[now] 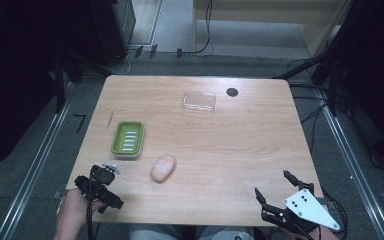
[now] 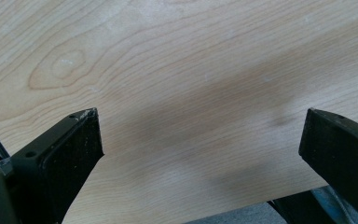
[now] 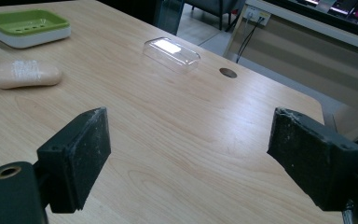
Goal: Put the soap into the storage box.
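A peach bar of soap (image 1: pixel 163 168) (image 3: pixel 24 74) lies on the wooden table (image 1: pixel 215 135), just right of and nearer than a green soap dish (image 1: pixel 128 138) (image 3: pixel 26 27). A clear plastic lid (image 1: pixel 199 101) (image 3: pixel 171 53) rests toward the far side. My left gripper (image 1: pixel 99 187) (image 2: pixel 200 135) is held over the near left corner, open, with bare wood between its jaws. My right gripper (image 1: pixel 274 185) (image 3: pixel 189 149) hovers at the near right edge, open and holding nothing.
A dark round hole (image 1: pixel 232 92) (image 3: pixel 228 73) marks the table's far right part. Cables (image 1: pixel 300 65) trail over the grey floor beyond the table, and metal rails (image 1: pixel 45 150) run along both sides. Bare wood stretches between the soap and the right gripper.
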`<state>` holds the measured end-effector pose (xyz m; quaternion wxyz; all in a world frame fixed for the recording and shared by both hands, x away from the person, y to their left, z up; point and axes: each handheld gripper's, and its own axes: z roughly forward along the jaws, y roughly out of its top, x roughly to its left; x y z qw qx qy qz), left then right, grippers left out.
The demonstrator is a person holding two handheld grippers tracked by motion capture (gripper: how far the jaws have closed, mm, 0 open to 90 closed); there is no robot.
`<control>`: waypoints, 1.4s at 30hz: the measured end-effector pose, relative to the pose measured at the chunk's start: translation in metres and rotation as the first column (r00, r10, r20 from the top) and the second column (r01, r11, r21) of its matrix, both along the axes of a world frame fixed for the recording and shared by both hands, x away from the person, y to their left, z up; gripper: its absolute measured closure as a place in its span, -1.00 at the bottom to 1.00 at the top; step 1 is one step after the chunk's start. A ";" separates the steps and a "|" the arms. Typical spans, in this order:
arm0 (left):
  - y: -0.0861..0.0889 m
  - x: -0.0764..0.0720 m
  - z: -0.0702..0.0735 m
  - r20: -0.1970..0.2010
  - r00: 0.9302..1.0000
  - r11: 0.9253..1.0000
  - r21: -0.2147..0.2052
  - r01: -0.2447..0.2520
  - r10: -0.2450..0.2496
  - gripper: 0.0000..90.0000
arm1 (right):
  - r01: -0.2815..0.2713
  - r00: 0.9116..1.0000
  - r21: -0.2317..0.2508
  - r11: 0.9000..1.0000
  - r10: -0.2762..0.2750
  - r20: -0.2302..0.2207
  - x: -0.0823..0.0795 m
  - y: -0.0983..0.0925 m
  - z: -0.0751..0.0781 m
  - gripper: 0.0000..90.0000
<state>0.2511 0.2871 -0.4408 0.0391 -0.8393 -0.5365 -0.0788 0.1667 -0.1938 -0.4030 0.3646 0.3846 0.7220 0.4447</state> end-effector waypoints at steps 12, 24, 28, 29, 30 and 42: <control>-0.005 -0.001 -0.001 -0.014 1.000 1.000 -0.007 0.015 -0.015 -1.00 | -0.011 1.000 -0.011 1.000 0.011 0.000 0.000 0.003 0.000 -0.70; -0.020 0.003 0.007 0.000 0.999 0.998 -0.043 0.044 -0.044 -1.00 | -0.007 1.000 -0.010 1.000 0.007 0.000 0.000 0.002 0.000 -0.70; -0.027 0.006 0.010 0.001 0.998 0.997 -0.053 0.063 -0.063 -1.00 | -0.008 1.000 -0.010 1.000 0.008 -0.001 0.001 0.002 0.000 -0.70; -0.029 0.007 0.011 -0.005 0.998 0.997 -0.052 0.063 -0.064 -1.00 | -0.009 1.000 -0.011 1.000 0.009 -0.001 0.001 0.002 0.000 -0.70; -0.029 0.007 0.011 -0.005 0.998 0.997 -0.052 0.063 -0.064 -1.00 | -0.009 1.000 -0.011 1.000 0.009 -0.001 0.001 0.002 0.000 -0.70; -0.051 0.019 0.014 0.000 0.992 0.990 -0.065 0.126 -0.126 -1.00 | -0.007 1.000 -0.009 1.000 0.007 -0.005 0.001 0.001 0.000 -0.70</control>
